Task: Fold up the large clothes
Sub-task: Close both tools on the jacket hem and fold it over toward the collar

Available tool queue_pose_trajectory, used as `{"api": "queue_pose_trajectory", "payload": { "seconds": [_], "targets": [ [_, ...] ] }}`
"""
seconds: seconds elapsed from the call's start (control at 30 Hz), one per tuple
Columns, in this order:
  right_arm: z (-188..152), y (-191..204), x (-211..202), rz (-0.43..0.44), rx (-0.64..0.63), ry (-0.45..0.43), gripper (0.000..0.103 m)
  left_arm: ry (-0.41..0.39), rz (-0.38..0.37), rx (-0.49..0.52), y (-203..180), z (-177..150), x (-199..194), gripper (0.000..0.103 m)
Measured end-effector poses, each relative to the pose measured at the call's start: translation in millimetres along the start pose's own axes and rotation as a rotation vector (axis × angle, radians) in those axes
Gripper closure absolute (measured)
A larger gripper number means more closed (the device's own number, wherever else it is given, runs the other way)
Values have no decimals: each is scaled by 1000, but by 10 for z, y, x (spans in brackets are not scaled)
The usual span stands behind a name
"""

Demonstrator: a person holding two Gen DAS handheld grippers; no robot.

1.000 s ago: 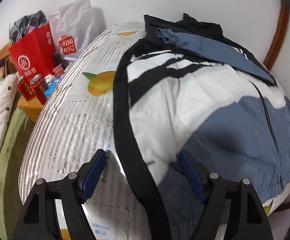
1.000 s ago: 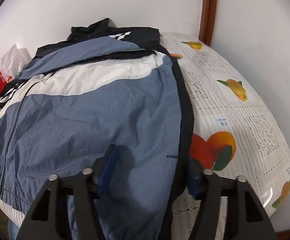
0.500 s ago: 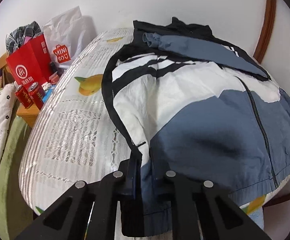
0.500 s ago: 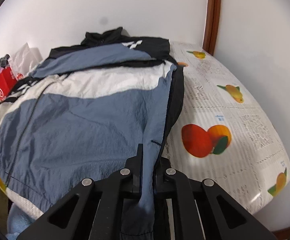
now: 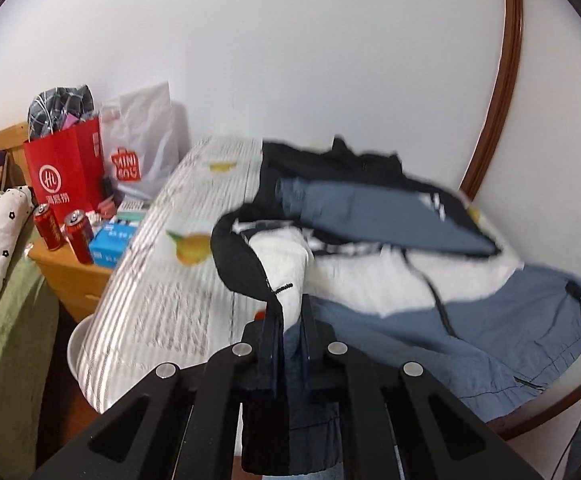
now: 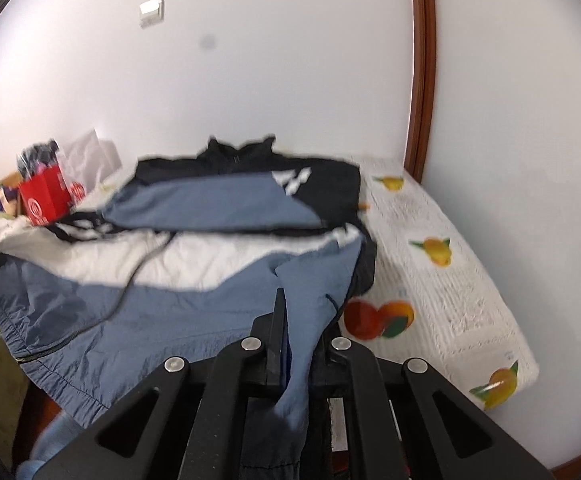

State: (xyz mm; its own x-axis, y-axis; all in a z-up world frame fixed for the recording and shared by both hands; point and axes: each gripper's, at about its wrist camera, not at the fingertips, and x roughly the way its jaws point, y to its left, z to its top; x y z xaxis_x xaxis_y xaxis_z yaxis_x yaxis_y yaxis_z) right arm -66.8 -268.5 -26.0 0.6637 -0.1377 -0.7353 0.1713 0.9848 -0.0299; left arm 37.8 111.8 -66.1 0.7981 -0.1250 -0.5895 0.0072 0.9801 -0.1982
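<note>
The left gripper (image 5: 288,320) is clamped tight on the jacket's (image 5: 390,276) hem at its black side seam, lifting that corner off the table (image 5: 170,288). The right gripper (image 6: 294,320) pinches the blue hem on the opposite side, cloth hanging down between its fingers. The jacket spreads from both tools toward twelve o'clock, its collar by the wall, one sleeve folded across the chest. In the left view, at nine to ten o'clock beyond the table's edge, stand two red cans (image 5: 64,230), a red bag (image 5: 68,168) and a white bag (image 5: 142,140); nothing blocks the jacket itself.
</note>
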Motion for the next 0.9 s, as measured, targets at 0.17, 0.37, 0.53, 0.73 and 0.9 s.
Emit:
{"api": "queue_pose_trajectory", "payload": {
  "seconds": [0.17,0.37,0.53,0.73,0.9],
  "targets": [
    [227,-58,-110,9,39,-60,98,-56,-13,-8,22,222,-43,95],
    [575,-100,61,14,83,-95,97,-90,-4,15,-54,551,166,95],
    [881,-90,294,13,104,-119,98,-100,4,21,-111,815,393,95],
    [1186,-132,666,13,129,-114,98,-101,25,22,-157,1103,692,95],
    [1367,-139,974,-4,128,-90,97,-94,70,29,-185,1288,944,95]
  ]
}}
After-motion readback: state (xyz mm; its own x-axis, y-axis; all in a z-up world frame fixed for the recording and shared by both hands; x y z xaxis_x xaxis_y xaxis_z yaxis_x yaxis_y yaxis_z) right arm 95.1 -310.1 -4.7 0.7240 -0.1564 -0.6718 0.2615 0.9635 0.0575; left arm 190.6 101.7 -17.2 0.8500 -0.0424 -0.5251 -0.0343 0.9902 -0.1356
